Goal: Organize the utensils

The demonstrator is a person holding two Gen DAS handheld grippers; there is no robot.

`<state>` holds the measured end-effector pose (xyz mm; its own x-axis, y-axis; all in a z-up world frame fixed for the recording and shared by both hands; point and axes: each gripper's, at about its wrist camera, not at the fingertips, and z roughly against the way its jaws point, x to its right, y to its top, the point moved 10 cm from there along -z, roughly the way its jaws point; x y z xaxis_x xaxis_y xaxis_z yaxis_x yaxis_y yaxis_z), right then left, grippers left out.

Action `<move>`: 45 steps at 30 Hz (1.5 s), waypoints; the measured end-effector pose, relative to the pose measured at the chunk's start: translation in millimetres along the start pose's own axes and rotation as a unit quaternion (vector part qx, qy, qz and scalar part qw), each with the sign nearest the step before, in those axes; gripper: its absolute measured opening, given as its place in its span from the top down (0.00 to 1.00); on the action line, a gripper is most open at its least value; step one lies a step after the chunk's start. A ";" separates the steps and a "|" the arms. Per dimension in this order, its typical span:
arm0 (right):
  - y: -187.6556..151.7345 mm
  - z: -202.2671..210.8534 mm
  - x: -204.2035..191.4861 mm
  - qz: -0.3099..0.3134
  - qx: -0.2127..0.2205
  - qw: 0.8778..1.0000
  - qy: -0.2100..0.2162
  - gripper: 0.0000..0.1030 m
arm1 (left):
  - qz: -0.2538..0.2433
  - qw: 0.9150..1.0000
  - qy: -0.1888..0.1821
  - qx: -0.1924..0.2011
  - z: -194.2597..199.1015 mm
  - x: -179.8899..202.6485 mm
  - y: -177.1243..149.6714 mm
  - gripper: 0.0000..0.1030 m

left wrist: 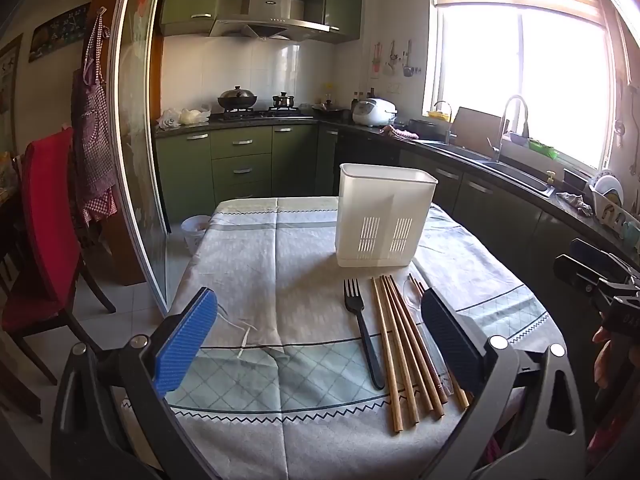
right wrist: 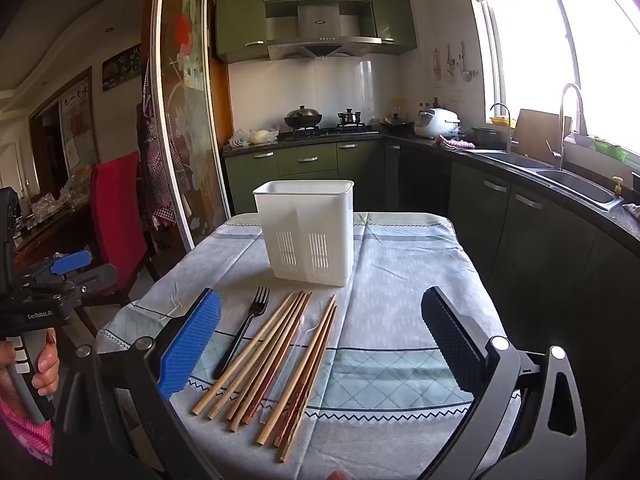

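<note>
While both your grippers, left gripper (left wrist: 320, 344) and right gripper (right wrist: 320, 344), stand wide and empty, the chopsticks (right wrist: 276, 364) and fork (right wrist: 244, 330) lie between your right fingers, before the holder (right wrist: 308, 232).

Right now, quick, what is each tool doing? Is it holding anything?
Left tool: open, holding nothing, above the fork and chopsticks.
Right tool: open, holding nothing.

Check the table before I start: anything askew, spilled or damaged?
Nothing spilled or broken. The white holder stands upright and holds no utensils. The black fork, the chopsticks and a clear spoon half hidden under them lie loose in front of it, chopsticks slightly fanned.
</note>
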<state>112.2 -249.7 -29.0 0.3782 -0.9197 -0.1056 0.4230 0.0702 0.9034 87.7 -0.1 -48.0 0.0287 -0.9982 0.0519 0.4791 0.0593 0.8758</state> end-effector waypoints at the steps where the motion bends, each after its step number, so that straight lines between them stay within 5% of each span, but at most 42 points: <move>1: -0.1 0.0 0.0 0.000 0.000 1.000 0.000 0.04 | 0.000 1.000 0.000 0.000 -0.1 -0.1 0.0 0.06; 45: -5.0 -9.1 -1.3 -0.003 -0.011 1.000 0.003 0.04 | 0.002 1.000 -0.002 0.000 0.6 -6.3 -4.5 0.06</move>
<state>117.1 -245.4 -37.1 0.3809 -0.9177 -0.1132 0.4433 0.0738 0.8933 84.8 6.0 -51.9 0.0276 -0.9979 0.0578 0.4790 0.0640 0.8755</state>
